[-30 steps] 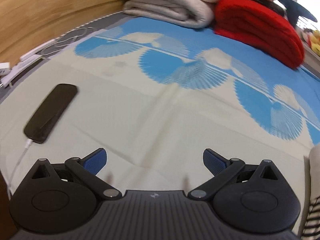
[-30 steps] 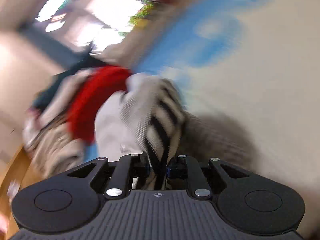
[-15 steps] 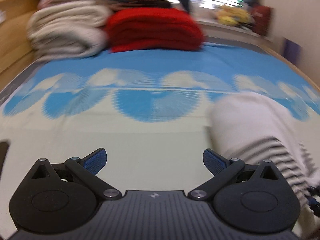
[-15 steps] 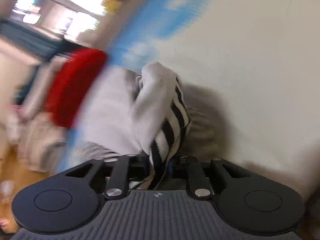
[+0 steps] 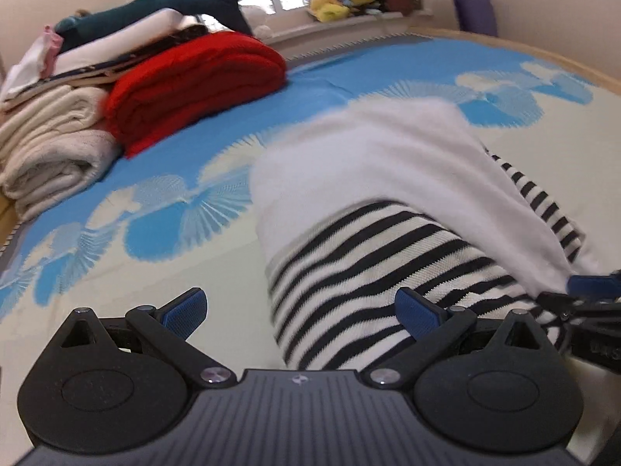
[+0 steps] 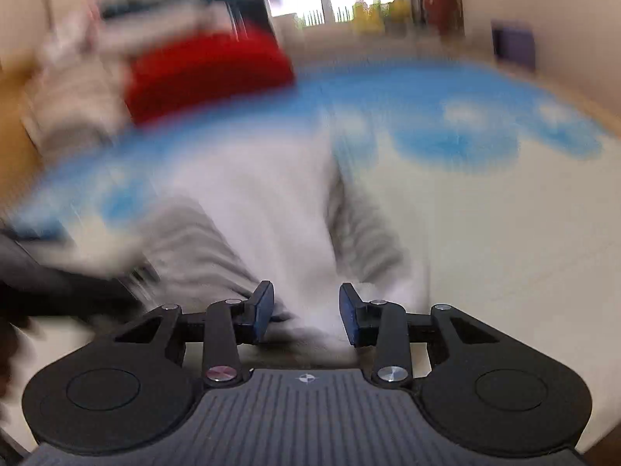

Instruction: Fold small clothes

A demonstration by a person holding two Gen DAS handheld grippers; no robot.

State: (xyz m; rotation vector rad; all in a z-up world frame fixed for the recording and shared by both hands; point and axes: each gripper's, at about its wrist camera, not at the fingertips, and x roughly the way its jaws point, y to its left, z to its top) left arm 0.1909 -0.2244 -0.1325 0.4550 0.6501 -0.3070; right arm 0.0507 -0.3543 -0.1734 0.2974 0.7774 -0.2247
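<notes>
left wrist view: left tongs wide open, holding nothing. one blue pad sits over bare bedspread, the other over the striped hem of the garment. the task item, a small white top with black-and-white striped panel, lies bunched on the bed in front of and to the right of these tongs, white part flopped over the stripes, not flat. the right tongs peek in at the right edge, at the garment's corner. folded red blanket, cream blankets and a shark plush stacked at the far left, well apart from the work.

right wrist view: heavy blur. right tongs partly open, pads apart with white cloth of the top between them; pads don't look to be pressing, so no real grip. stripes show as grey smear either side. dark shape at left edge is probably the left tool, can't confirm.

step, as a guess: garment just set down, spreading/flattening before the first fold. next move calls for the left tongs to take the near striped hem edge, right to take the opposite corner, then pull it flat.
</notes>
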